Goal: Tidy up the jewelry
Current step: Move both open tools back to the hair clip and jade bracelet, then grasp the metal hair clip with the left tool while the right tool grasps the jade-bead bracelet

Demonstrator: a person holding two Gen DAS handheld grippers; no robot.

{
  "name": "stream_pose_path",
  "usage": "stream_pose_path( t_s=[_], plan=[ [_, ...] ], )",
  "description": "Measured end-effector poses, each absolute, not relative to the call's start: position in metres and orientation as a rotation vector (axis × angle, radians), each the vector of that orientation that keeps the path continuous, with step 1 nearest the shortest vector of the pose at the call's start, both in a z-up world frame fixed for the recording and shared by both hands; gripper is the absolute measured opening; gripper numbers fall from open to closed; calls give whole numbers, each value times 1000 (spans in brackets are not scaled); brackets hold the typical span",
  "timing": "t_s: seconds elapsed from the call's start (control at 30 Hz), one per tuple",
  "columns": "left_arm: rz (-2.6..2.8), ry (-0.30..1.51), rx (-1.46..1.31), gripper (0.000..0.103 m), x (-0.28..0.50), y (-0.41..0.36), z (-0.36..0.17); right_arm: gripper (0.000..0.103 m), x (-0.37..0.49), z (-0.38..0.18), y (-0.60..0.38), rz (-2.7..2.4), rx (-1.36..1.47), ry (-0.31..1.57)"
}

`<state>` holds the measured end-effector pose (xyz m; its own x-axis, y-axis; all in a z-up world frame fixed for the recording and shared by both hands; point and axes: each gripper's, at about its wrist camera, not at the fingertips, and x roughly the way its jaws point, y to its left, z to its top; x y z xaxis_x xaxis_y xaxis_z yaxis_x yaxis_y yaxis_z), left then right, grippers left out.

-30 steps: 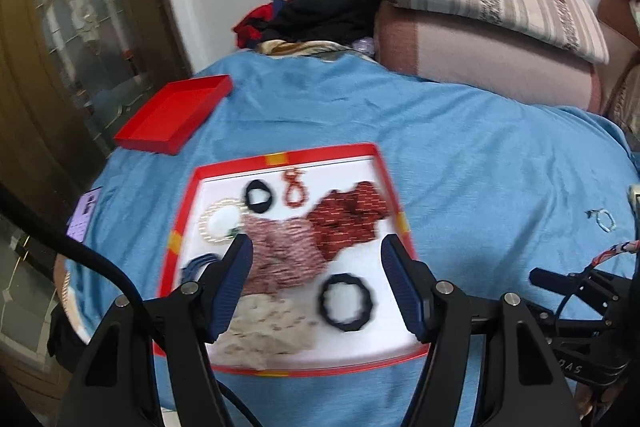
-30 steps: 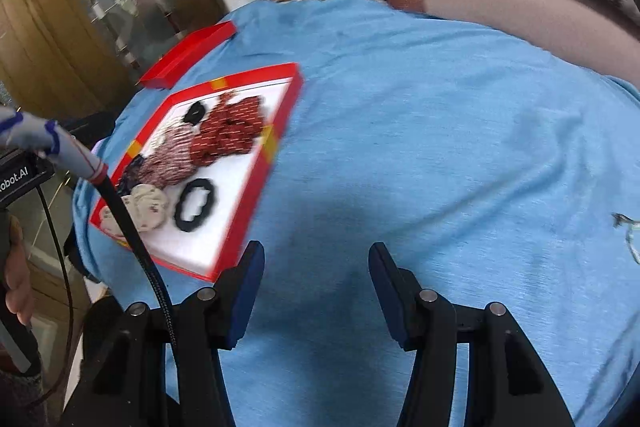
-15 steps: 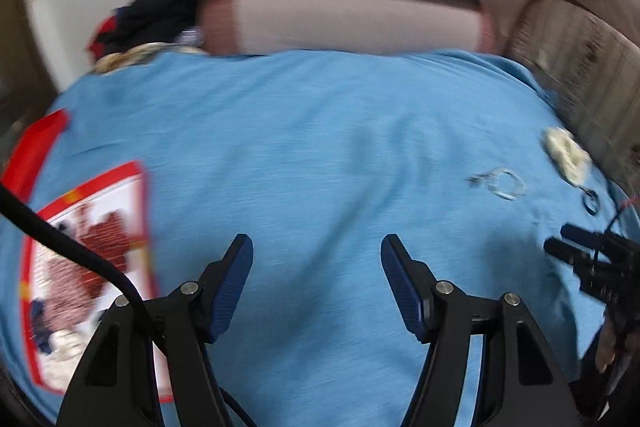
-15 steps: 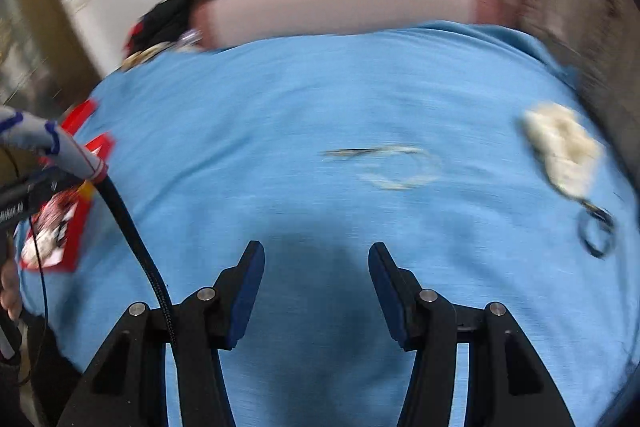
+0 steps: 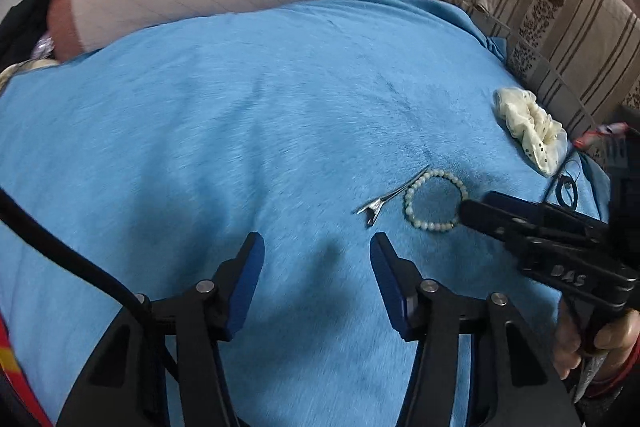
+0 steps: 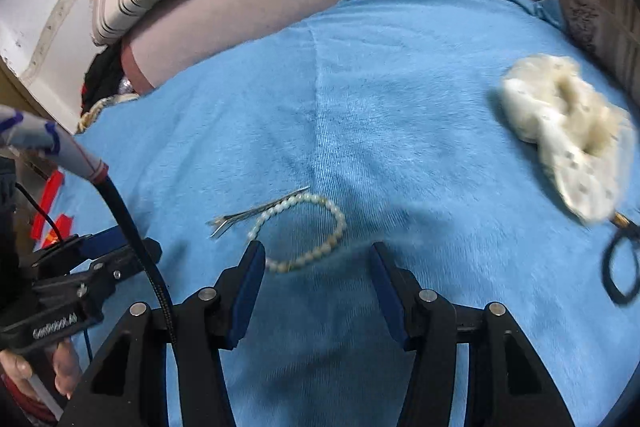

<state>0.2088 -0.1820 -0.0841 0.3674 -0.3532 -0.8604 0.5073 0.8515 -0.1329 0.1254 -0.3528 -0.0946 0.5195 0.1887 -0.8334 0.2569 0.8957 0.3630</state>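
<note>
Both tools are over the blue blanket [image 5: 240, 115] on the bed, and the target is in plain sight. A pale bead bracelet [image 6: 304, 231] lies flat on the blanket, toward the right side of the bed, with a thin silver hair clip [image 6: 256, 215] just beside it, touching or nearly touching its far-left edge.

The right tool [image 6: 316, 267] points down at the bracelet, and the near arc of beads sits just ahead of its tips, between the two blue pads. Its jaws have just been narrowing to about half width, yet the pads press on nothing. In the left wrist view its dark finger covers the bracelet's right side.

The left tool [image 5: 316, 255] hangs over bare blanket, short of the clip and to its left. Its jaws have also just been closing, they stand half apart, and nothing lies between them.

Further right, near the bed's edge by the striped cushions [image 5: 560, 7], a cream scrunchie [image 6: 560, 131] lies with a black hair tie [image 6: 620, 275] just beside it.
</note>
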Motion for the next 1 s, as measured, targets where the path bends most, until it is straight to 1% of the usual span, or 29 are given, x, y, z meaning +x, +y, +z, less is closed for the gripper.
stream_pose_path(
  t_s=[0.03, 0.07, 0.1, 0.13, 0.27, 0.3, 0.4, 0.43, 0.47, 0.5, 0.53, 0.6, 0.67, 0.9, 0.93, 1.0],
  plan=[
    [-579, 1061, 166, 53, 212, -187, -87, 43, 124, -94, -351, -50, 461, 1032],
    [-594, 1062, 167, 53, 213, -190, -88, 37, 124, -93, -350, -57, 428, 1034],
    [-613, 1064, 169, 53, 215, -195, -91, 17, 124, -93, -351, -60, 406, 1038],
    [-630, 1066, 171, 53, 217, -199, -92, 2, 123, -93, -354, -63, 400, 1046],
    [-693, 1073, 205, 53, 221, -220, -102, 1, 110, -92, -369, -101, 403, 1045],
    [-706, 1074, 216, 51, 221, -224, -105, 1, 109, -93, -371, -104, 406, 1046],
    [-730, 1073, 258, 36, 222, -233, -110, 1, 103, -92, -381, -88, 441, 1037],
    [-736, 1067, 273, 28, 223, -235, -110, 1, 102, -91, -383, -76, 462, 1028],
    [-742, 1068, 277, 23, 224, -235, -110, 2, 102, -90, -385, -58, 497, 1018],
    [-755, 1074, 273, 18, 226, -235, -110, 6, 104, -90, -387, -40, 527, 1015],
    [-765, 1081, 266, 18, 227, -234, -110, 11, 105, -90, -388, -24, 556, 1009],
    [-784, 1082, 256, 17, 229, -233, -109, 34, 106, -87, -385, -16, 566, 994],
    [-797, 1075, 259, 17, 228, -232, -110, 37, 112, -86, -379, 6, 546, 988],
    [-811, 1061, 257, 17, 232, -240, -113, 38, 134, -96, -346, -4, 337, 1024],
    [-813, 1064, 254, 17, 234, -242, -114, 30, 134, -96, -343, -13, 310, 1026],
    [-816, 1068, 252, 17, 235, -246, -115, 7, 133, -95, -339, -31, 244, 1049]
  ],
)
